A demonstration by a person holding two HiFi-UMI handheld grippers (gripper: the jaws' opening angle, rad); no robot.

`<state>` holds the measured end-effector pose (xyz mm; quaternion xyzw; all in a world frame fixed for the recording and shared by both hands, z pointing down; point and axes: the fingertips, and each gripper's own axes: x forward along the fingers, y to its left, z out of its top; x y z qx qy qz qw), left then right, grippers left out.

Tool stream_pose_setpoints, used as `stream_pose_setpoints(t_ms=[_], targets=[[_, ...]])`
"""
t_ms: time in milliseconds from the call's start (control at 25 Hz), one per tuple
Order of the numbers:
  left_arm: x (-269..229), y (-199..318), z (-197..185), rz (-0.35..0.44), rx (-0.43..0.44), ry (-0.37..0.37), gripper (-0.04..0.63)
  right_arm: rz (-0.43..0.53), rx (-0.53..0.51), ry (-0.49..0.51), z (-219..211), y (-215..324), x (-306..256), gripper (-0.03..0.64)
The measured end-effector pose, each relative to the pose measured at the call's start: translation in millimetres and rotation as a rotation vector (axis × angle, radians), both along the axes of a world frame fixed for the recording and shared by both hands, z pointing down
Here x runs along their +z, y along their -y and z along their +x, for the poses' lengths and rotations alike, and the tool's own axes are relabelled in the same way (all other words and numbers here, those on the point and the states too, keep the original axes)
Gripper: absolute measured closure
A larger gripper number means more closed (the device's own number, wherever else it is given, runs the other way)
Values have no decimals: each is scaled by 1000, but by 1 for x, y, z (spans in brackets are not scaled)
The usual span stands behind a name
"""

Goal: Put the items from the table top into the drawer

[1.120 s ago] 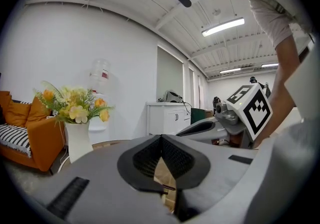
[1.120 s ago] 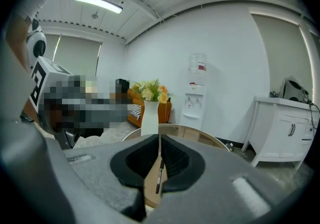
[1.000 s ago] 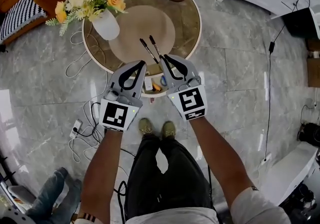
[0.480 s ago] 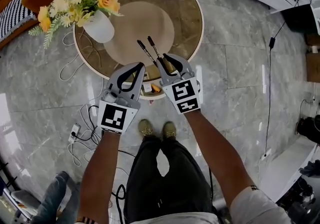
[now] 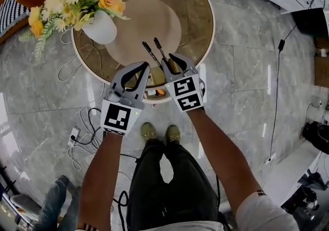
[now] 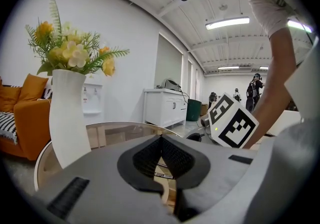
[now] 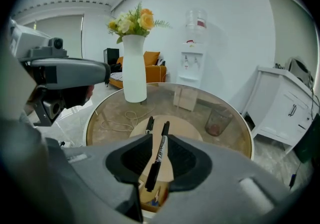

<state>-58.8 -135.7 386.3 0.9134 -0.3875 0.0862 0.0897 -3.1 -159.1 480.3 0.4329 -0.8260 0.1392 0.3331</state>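
Pickup step, by judgement: holds the right tool (image 7: 159, 138) over the right marker (image 7: 160, 150) at the near edge of the surface (image 5: 195, 24), with jaws opening on either side of the barrel and not yet pressing. Holds the left tool (image 5: 145, 66) pinched together and empty just beside it, by the open drawer (image 5: 152, 100) under that edge. Next move likely calls for centring the barrel, squeezing shut, lifting clear of the second marker (image 7: 149, 124) and carrying back over the drawer.
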Motion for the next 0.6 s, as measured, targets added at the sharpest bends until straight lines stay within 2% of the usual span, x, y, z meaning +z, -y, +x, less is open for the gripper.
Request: stream_pose_setpoints(t_ms=[400, 600], targets=[[7, -1, 2, -30, 4, -7, 595, -143, 11, -77, 3, 3, 43, 521], [8, -10, 3, -59, 3, -16, 595, -159, 24, -53, 1, 0, 47, 574]])
